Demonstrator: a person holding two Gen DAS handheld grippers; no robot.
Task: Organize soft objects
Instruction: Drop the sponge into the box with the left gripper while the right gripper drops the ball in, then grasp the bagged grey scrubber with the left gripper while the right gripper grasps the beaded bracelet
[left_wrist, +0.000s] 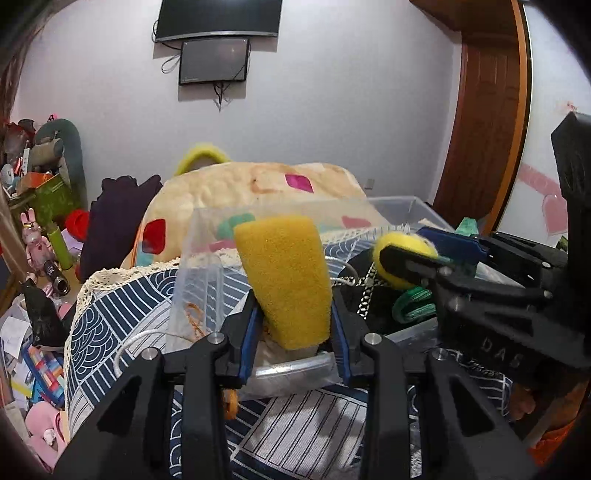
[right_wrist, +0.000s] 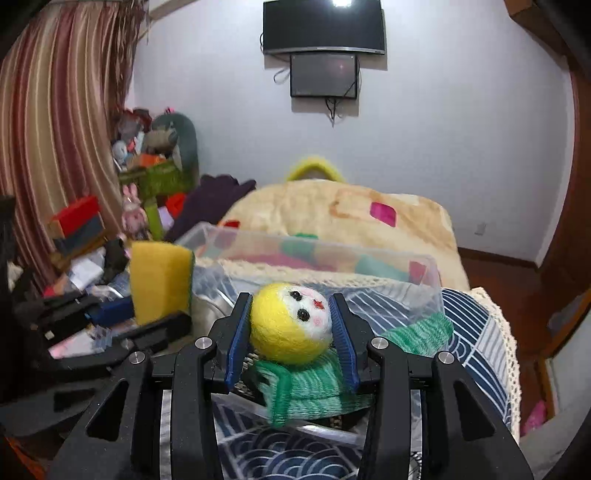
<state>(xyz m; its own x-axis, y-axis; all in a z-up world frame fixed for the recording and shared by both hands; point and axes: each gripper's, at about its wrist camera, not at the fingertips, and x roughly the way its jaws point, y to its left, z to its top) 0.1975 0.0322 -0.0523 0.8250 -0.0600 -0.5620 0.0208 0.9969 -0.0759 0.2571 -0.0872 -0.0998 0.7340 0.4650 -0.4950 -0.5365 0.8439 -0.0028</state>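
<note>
My left gripper (left_wrist: 295, 325) is shut on a yellow sponge (left_wrist: 286, 277) and holds it upright above a clear plastic bin (left_wrist: 410, 206). The sponge also shows at the left of the right wrist view (right_wrist: 160, 280), with a green scouring side. My right gripper (right_wrist: 291, 325) is shut on a yellow and white felt doll head (right_wrist: 290, 326) with a green knitted body (right_wrist: 314, 384). In the left wrist view the right gripper (left_wrist: 417, 254) and doll (left_wrist: 402, 245) are at the right, over the bin.
The bin rests on a blue wave-pattern cloth (right_wrist: 476, 332) with a lace edge. A cream blanket (right_wrist: 332, 210) lies behind it. Cluttered toys and boxes (right_wrist: 147, 177) stand at the left by a striped curtain (right_wrist: 55, 129). A wooden door (left_wrist: 487, 122) is at the right.
</note>
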